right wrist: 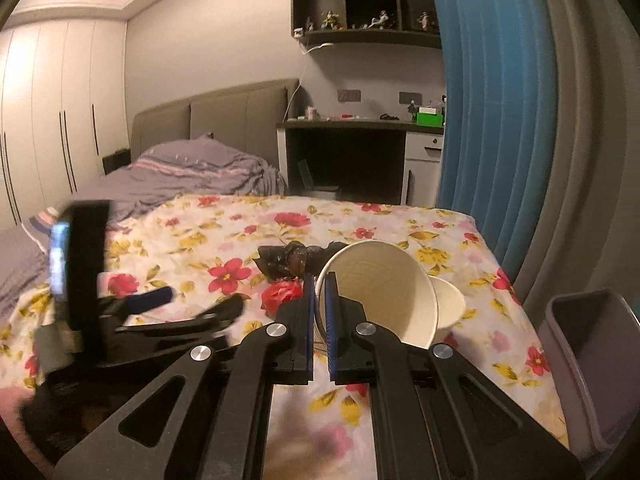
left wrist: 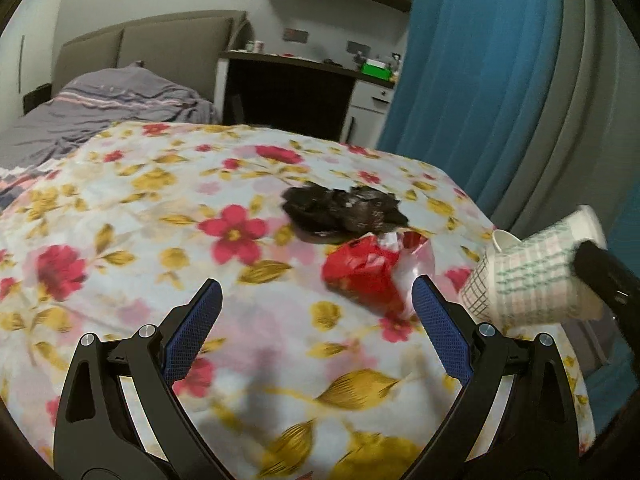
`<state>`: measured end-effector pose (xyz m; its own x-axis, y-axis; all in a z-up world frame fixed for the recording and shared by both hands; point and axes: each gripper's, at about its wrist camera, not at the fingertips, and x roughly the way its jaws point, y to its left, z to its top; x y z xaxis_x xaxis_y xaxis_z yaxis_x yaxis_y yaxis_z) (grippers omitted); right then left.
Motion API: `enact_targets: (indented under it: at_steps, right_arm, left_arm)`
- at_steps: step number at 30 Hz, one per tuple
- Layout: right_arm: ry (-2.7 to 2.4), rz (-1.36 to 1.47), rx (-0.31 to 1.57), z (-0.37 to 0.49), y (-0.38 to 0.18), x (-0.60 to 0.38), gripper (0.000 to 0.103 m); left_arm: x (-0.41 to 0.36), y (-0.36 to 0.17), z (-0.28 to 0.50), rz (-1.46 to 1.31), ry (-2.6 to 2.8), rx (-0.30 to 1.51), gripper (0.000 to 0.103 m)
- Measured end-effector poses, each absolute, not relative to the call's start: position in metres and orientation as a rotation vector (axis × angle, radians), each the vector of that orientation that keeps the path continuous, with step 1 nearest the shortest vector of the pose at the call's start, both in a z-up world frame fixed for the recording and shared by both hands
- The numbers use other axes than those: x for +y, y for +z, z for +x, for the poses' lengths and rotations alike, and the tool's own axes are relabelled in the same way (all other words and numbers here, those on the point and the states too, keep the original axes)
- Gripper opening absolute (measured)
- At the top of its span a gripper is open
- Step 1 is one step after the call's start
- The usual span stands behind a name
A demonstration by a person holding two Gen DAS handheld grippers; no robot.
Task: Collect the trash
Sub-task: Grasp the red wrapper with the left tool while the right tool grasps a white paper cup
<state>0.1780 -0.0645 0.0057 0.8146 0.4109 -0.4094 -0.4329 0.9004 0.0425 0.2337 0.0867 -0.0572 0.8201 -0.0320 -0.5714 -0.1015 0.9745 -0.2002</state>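
My right gripper is shut on the rim of a white paper cup, one finger inside it and one outside. In the left wrist view this checked cup hangs tilted at the bed's right edge. A second, smaller cup shows just behind it; I cannot tell whether the two touch. A crumpled red wrapper lies on the floral bedspread, just ahead of my open left gripper and near its right finger. A crumpled black bag lies behind the wrapper.
A grey bin stands on the floor by the bed's right side. Blue and grey curtains hang behind it. A second bed with grey bedding and a desk lie beyond. My left gripper shows at the left.
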Motion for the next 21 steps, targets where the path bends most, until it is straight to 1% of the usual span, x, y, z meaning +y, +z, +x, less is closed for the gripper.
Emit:
enact_targets:
  at_steps: [10,11,13,15,17,21]
  right_arm:
    - [0.434,-0.001,0.413,0.153,0.011,-0.113,0.006]
    - [0.431,0.001,0.413,0.151,0.011,-0.117,0.006]
    - [0.419,-0.002,0.414,0.147,0.01,-0.126,0.006]
    - [0.41,-0.002,0.417,0.143,0.009,-0.132,0.006]
    - [0.402,-0.004,0.418,0.14,0.008,-0.136,0.006]
    - [0.389,0.0,0.422,0.135,0.007,-0.144,0.006]
  left_arm:
    - [0.061,-0.073,0.286,-0.222,-0.026,0.699,0.094]
    - [0.059,-0.075,0.29,-0.215,-0.028,0.717,0.092]
    - [0.056,-0.08,0.298,-0.195,-0.032,0.762,0.084]
    - [0.055,-0.086,0.305,-0.194,-0.053,0.813,0.062]
    - [0.054,-0.089,0.307,-0.191,-0.061,0.829,0.059]
    - [0.051,-0.088,0.302,-0.175,-0.075,0.819,0.045]
